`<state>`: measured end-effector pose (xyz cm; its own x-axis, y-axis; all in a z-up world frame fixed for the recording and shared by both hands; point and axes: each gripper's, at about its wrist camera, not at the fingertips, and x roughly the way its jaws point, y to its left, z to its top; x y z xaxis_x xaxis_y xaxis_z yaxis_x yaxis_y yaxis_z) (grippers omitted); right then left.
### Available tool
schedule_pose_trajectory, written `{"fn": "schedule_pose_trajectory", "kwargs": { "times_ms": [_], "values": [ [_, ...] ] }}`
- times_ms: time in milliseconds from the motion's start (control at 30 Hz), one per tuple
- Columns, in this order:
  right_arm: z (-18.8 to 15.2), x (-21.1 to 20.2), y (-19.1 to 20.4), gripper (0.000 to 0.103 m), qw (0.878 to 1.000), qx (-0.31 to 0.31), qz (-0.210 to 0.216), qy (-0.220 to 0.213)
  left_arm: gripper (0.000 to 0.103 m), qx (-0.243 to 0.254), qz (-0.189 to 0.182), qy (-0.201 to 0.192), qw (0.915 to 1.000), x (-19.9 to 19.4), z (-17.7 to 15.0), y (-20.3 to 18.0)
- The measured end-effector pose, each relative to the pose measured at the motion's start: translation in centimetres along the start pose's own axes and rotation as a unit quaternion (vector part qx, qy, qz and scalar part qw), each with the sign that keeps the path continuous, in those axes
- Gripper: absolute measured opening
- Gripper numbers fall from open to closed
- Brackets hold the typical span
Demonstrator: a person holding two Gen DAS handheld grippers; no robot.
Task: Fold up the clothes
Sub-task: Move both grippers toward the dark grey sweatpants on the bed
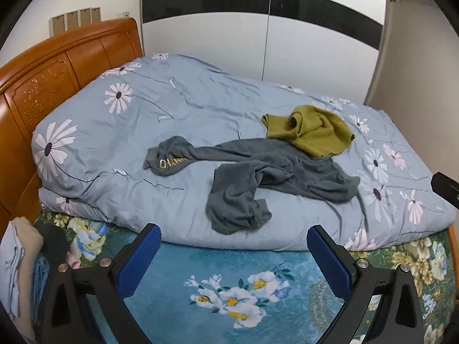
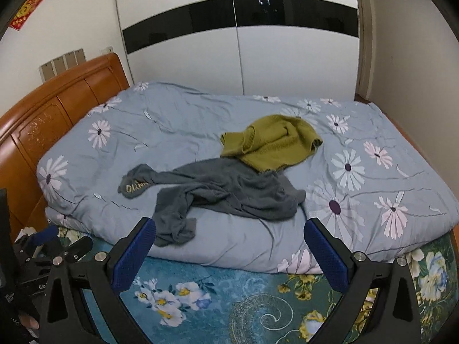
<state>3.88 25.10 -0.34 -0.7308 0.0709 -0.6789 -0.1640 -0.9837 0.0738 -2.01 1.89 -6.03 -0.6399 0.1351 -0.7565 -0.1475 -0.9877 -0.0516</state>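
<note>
A crumpled grey garment point(image 1: 258, 177) point(image 2: 223, 195) with yellow lettering on one end lies on the blue flowered quilt point(image 1: 172, 109) point(image 2: 172, 120). An olive-green knitted garment point(image 1: 309, 132) point(image 2: 272, 143) lies bunched behind it and overlaps its far edge. My left gripper point(image 1: 233, 239) is open and empty, held above the bed's near edge, short of the grey garment. My right gripper point(image 2: 229, 232) is open and empty too, just in front of the grey garment's near sleeve.
The quilt is folded on a teal flowered bedsheet point(image 1: 229, 286) point(image 2: 229, 301). A wooden headboard point(image 1: 43, 86) point(image 2: 43, 120) stands at the left. A white and black wardrobe point(image 1: 258, 28) point(image 2: 243, 43) is behind the bed. A stack of folded clothes point(image 1: 20, 266) sits at the left.
</note>
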Motion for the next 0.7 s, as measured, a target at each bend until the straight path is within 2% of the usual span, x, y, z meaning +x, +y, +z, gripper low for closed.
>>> {"fn": "schedule_pose_trajectory", "kwargs": {
  "times_ms": [533, 700],
  "values": [
    [-1.6, 5.9, -1.5, 0.103, 0.998, 0.016, -0.004, 0.059, 0.103, -0.008, -0.02, 0.024, 0.9995, 7.0, 1.0, -1.2],
    [-2.8, 7.8, -2.5, 0.103, 0.996, 0.029, -0.004, 0.087, 0.103, 0.052, -0.019, 0.036, 0.9978, 10.9, 2.1, -3.2]
  ]
}}
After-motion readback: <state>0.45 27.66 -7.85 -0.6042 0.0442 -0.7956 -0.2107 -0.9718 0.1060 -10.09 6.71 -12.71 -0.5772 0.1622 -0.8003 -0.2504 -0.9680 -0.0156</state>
